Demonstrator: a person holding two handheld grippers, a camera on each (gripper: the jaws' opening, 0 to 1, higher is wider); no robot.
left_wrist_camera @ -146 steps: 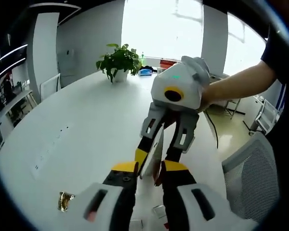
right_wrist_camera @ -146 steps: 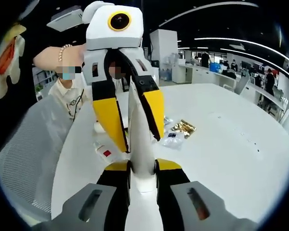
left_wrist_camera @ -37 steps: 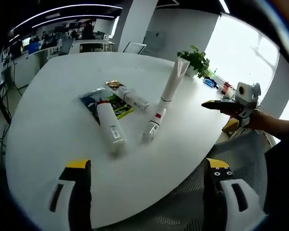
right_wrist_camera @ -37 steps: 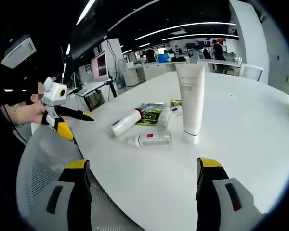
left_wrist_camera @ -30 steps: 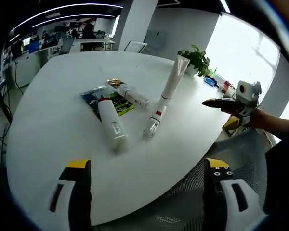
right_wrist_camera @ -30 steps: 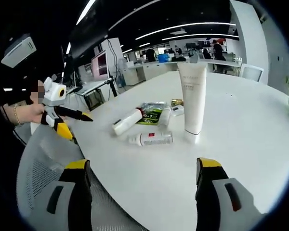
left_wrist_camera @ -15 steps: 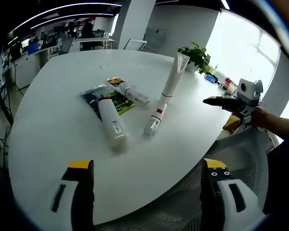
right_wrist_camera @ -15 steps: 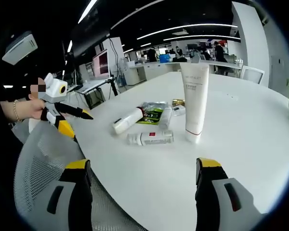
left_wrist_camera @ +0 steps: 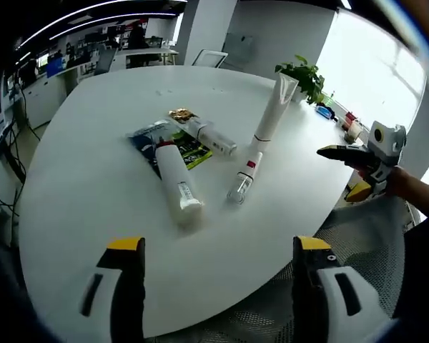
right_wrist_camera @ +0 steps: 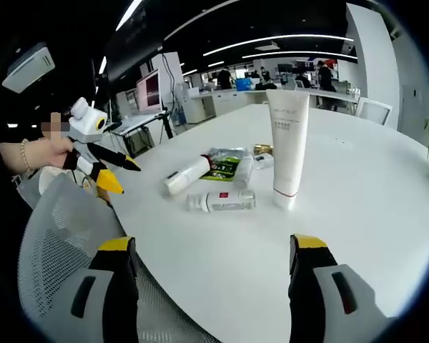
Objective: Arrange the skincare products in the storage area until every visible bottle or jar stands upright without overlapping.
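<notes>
White and rounded, the table [left_wrist_camera: 79,164] carries four containers and two flat sachets, seen against an open office with desks and ceiling light strips; one potted plant [left_wrist_camera: 309,75] stands at the table's far edge in the left gripper view.

In the right gripper view, from left to right, the left gripper [right_wrist_camera: 118,171] is held by a hand [right_wrist_camera: 39,153] beyond the table's left edge, its jaws spread apart with nothing between them. One white bottle [right_wrist_camera: 187,175] lies on its side near the middle of the table. Just in front of it one clear bottle with a red label [right_wrist_camera: 220,201] lies flat. Behind these, one green sachet [right_wrist_camera: 222,170] lies under one smaller white tube [right_wrist_camera: 244,171], with one gold sachet [right_wrist_camera: 262,150] beyond. One tall white tube [right_wrist_camera: 287,146] stands upright on its cap, to the right of the lying items and apart from them.

The right gripper [right_wrist_camera: 211,289] is held wide apart, empty, over the table's near edge, above one mesh chair [right_wrist_camera: 61,243]. In the left gripper view the right gripper [left_wrist_camera: 361,168] is seen past the table's right edge.
</notes>
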